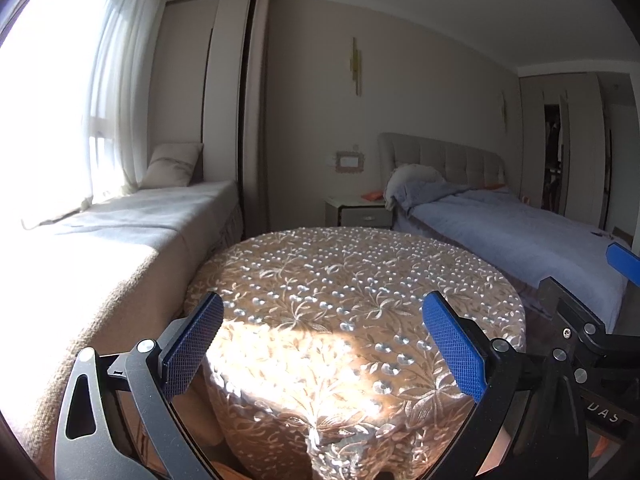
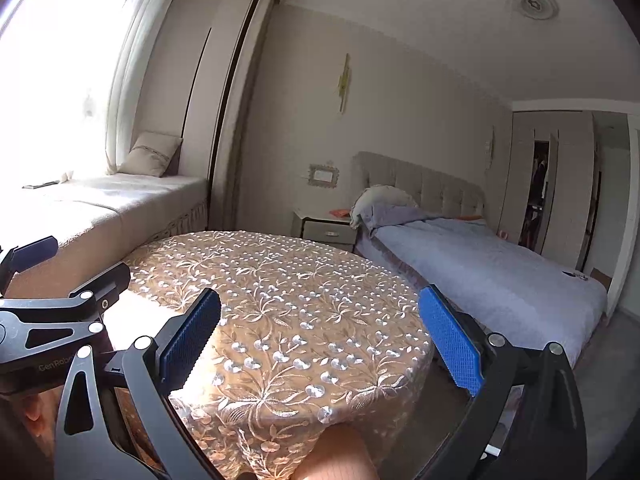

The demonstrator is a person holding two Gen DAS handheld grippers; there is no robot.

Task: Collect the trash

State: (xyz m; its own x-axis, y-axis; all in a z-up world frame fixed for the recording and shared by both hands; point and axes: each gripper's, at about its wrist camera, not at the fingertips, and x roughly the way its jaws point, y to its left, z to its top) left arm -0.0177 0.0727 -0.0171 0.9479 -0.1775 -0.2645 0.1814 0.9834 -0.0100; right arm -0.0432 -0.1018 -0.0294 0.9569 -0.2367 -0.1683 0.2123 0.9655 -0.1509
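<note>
My left gripper (image 1: 322, 322) stands open over the near part of a round table (image 1: 352, 276) draped in a beige embroidered cloth, with nothing between its blue pads (image 1: 454, 354). My right gripper (image 2: 320, 318) is open too, above the same table (image 2: 280, 280), and holds nothing. Each gripper shows at the edge of the other's view: the right one (image 1: 624, 264) at far right, the left one (image 2: 36, 252) at far left. No trash item shows on the tabletop in either view.
A cushioned window bench (image 1: 120, 232) with a pillow (image 1: 172, 166) runs along the left under a bright window. A bed (image 1: 512, 232) with a blue-grey cover stands right of the table. A nightstand (image 1: 360, 210) with an orange item sits between. Wardrobe doors (image 2: 560, 184) stand far right.
</note>
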